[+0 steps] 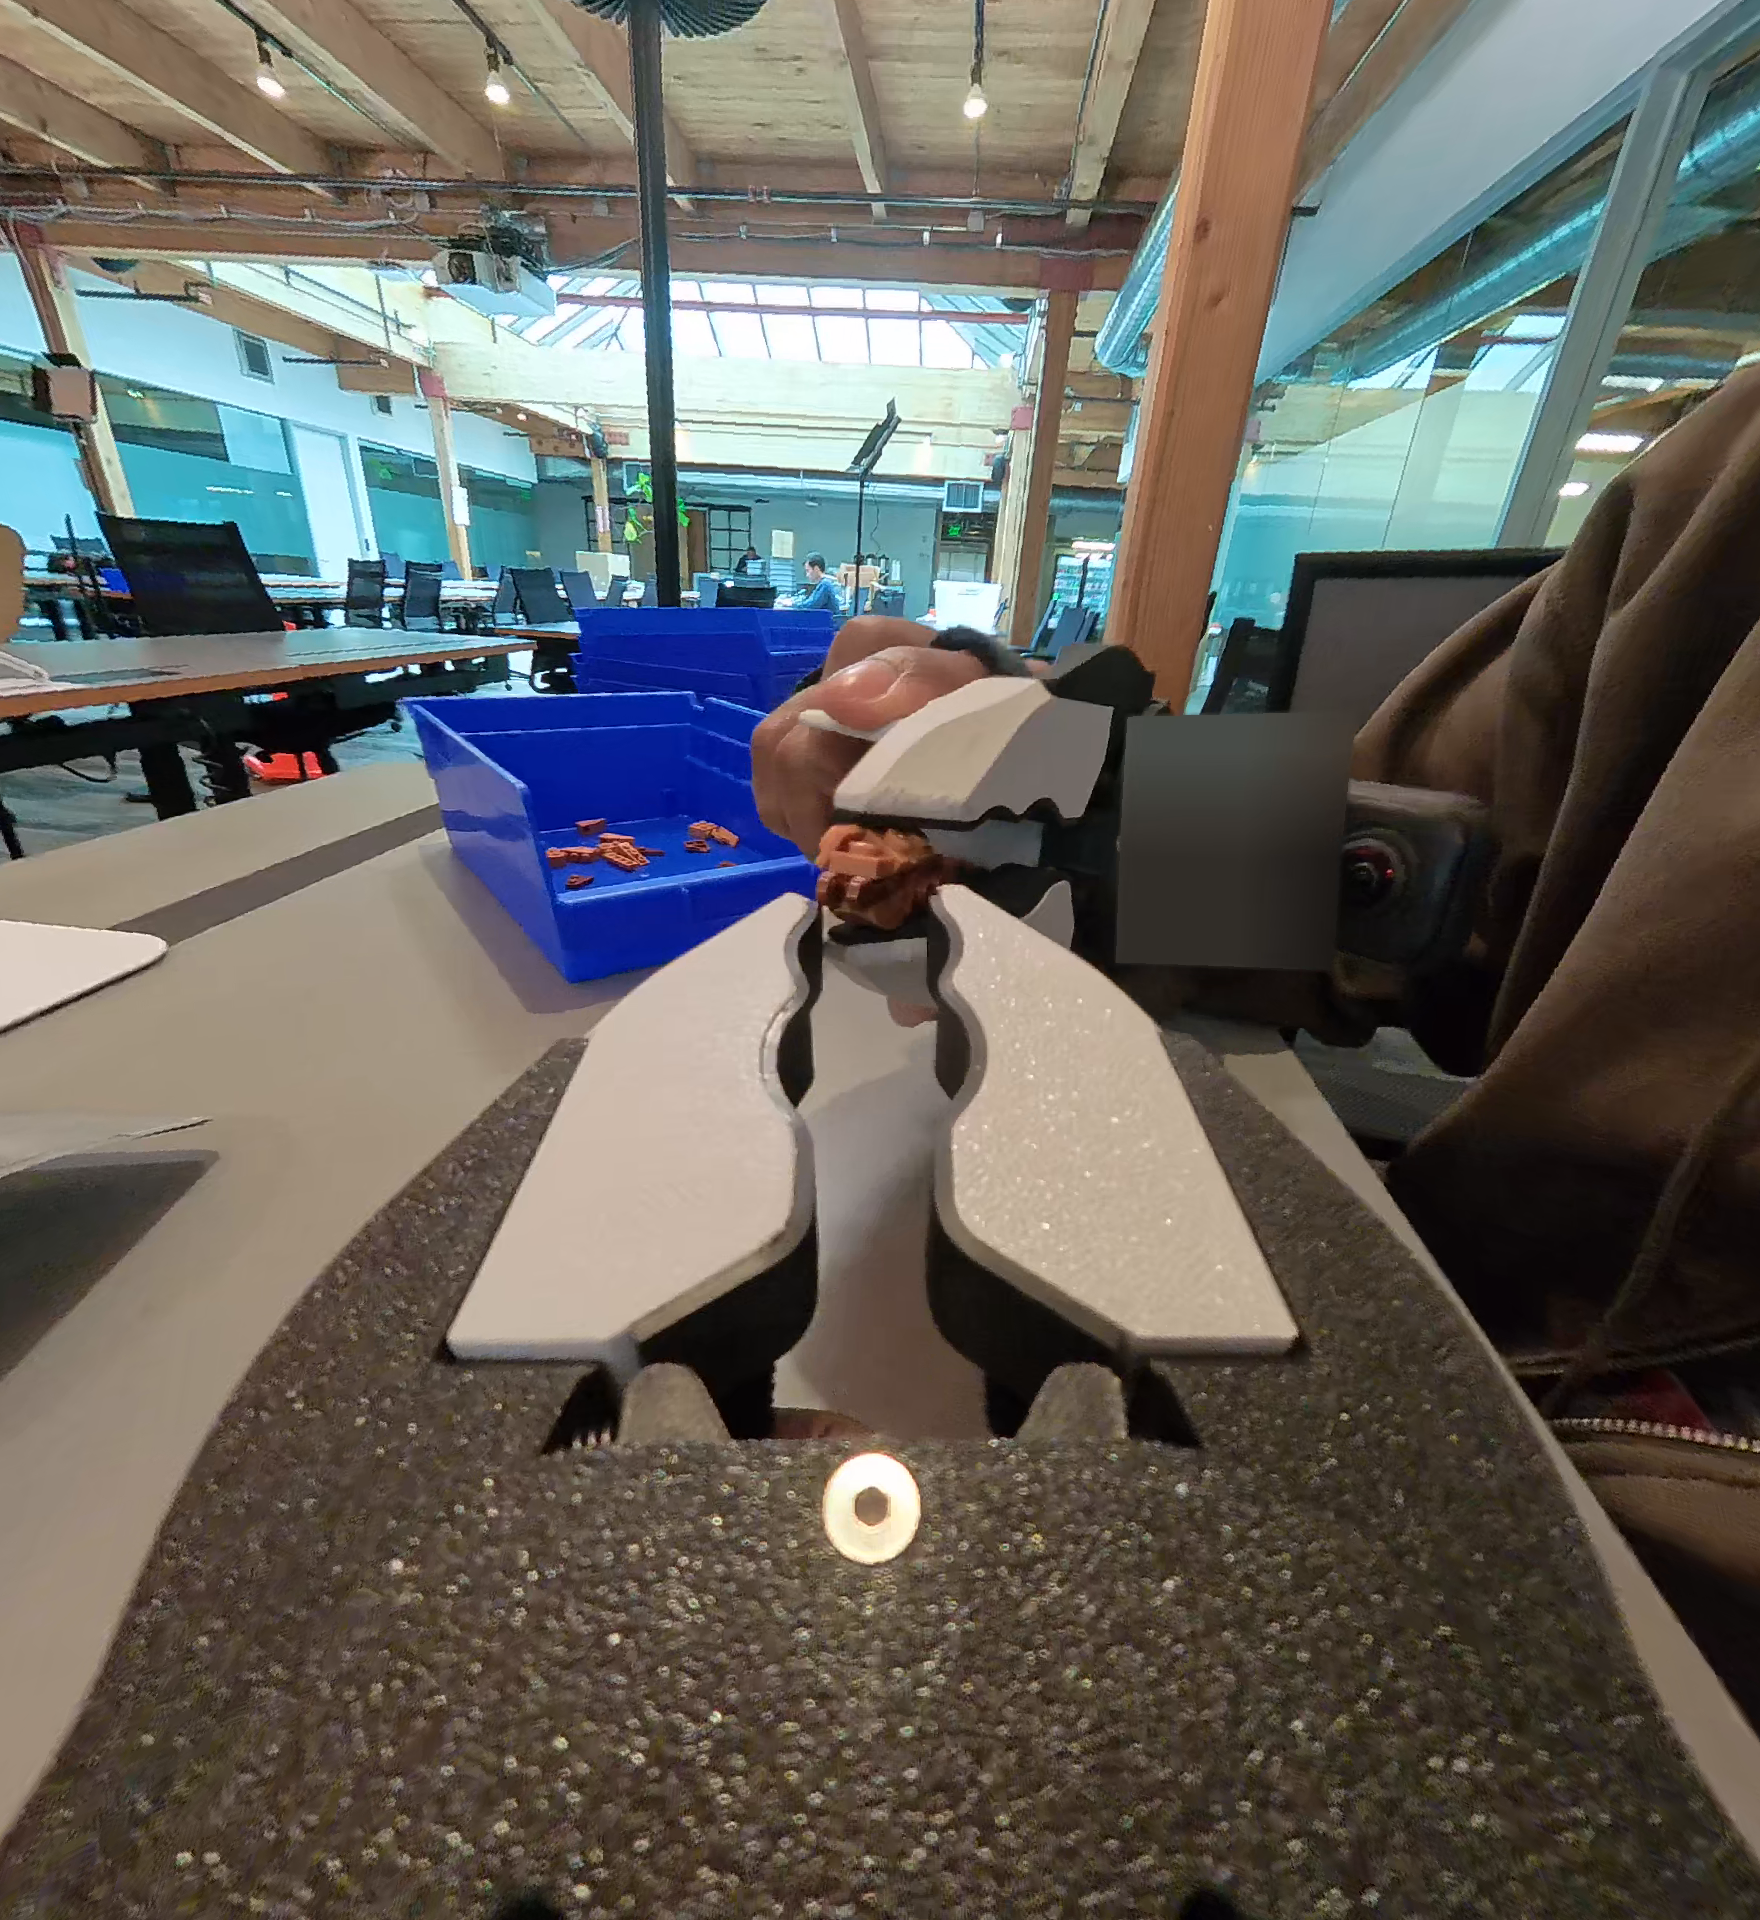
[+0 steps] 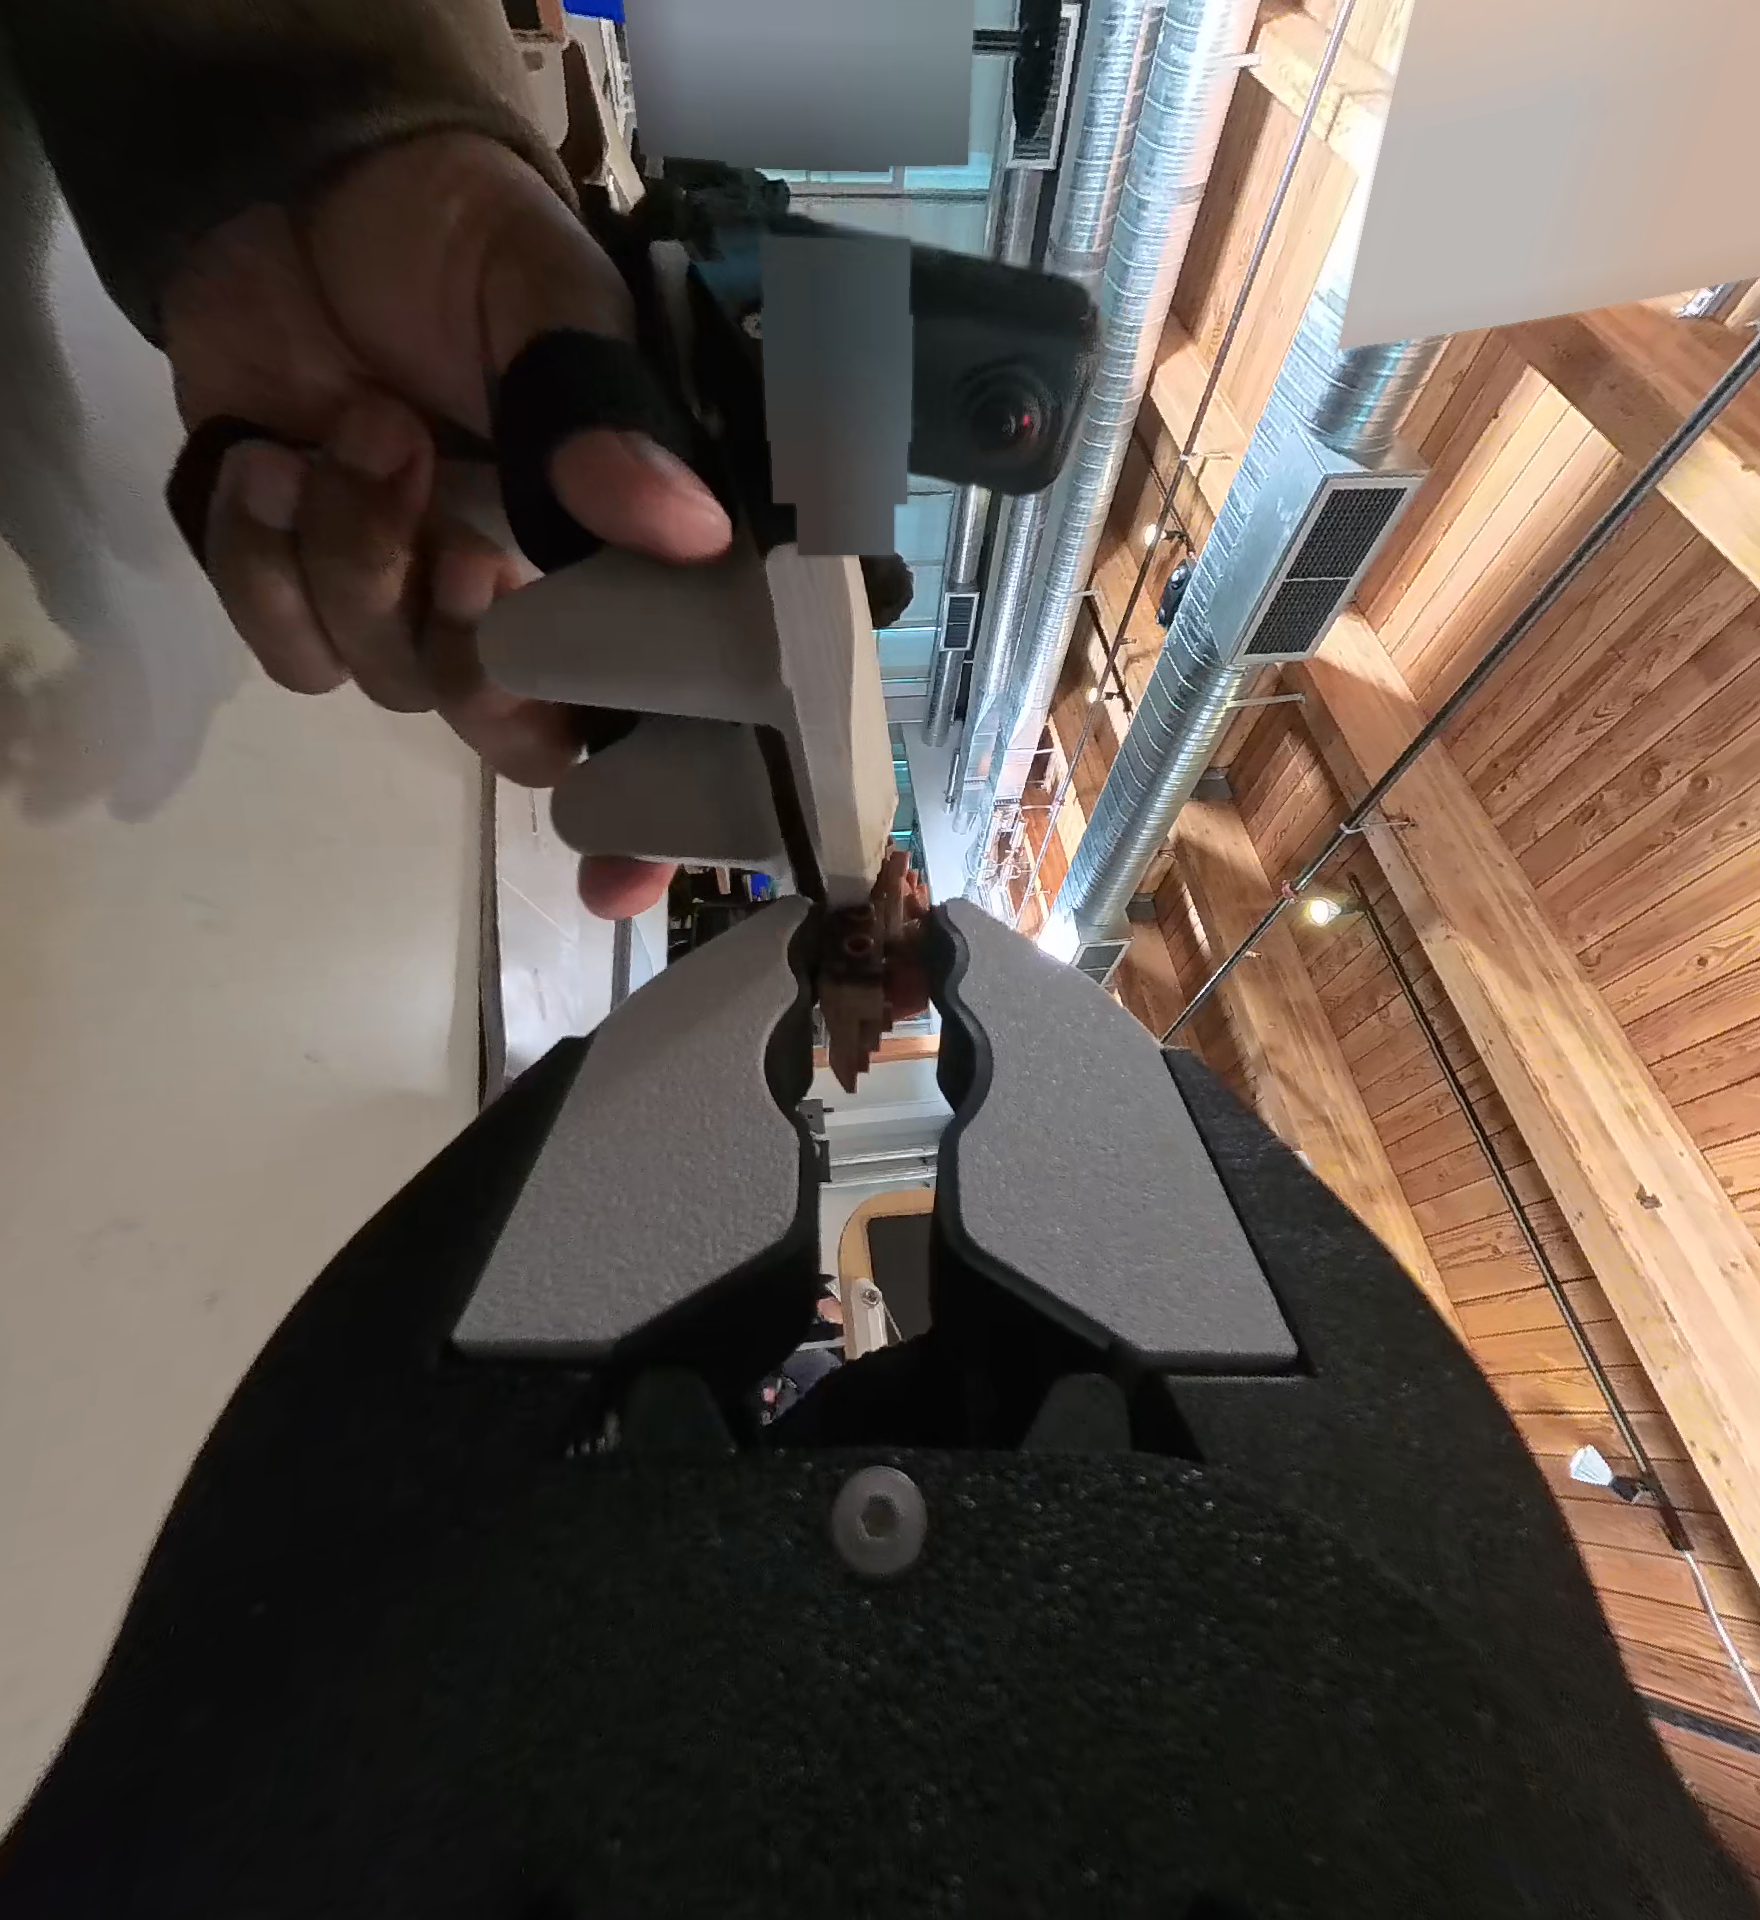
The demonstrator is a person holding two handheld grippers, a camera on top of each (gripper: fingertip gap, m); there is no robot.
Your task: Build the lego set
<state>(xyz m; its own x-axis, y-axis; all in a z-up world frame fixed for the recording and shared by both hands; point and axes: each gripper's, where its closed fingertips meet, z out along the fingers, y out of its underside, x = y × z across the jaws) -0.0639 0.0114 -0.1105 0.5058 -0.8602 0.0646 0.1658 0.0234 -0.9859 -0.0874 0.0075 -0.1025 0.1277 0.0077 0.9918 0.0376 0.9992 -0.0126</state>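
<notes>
We see the brown lego assembly (image 1: 881, 878) held in the air at the centre of the left wrist view, just beyond the tips of the left claw (image 1: 874, 914), whose two grey fingers (image 1: 689, 1101) stand slightly apart around its lower edge; whether they press on it we cannot tell. The right claw (image 1: 943, 821) enters from the right of that frame and is clamped on the assembly from above, with a hand (image 1: 845, 717) behind it. In the right wrist view, the same lego assembly (image 2: 871, 966) sits between the right claw (image 2: 871, 935) tips at frame centre. Behind, on the grey table (image 1: 336, 997), a blue bin (image 1: 595, 810) holds loose brown bricks (image 1: 627, 850), centre left of frame.
</notes>
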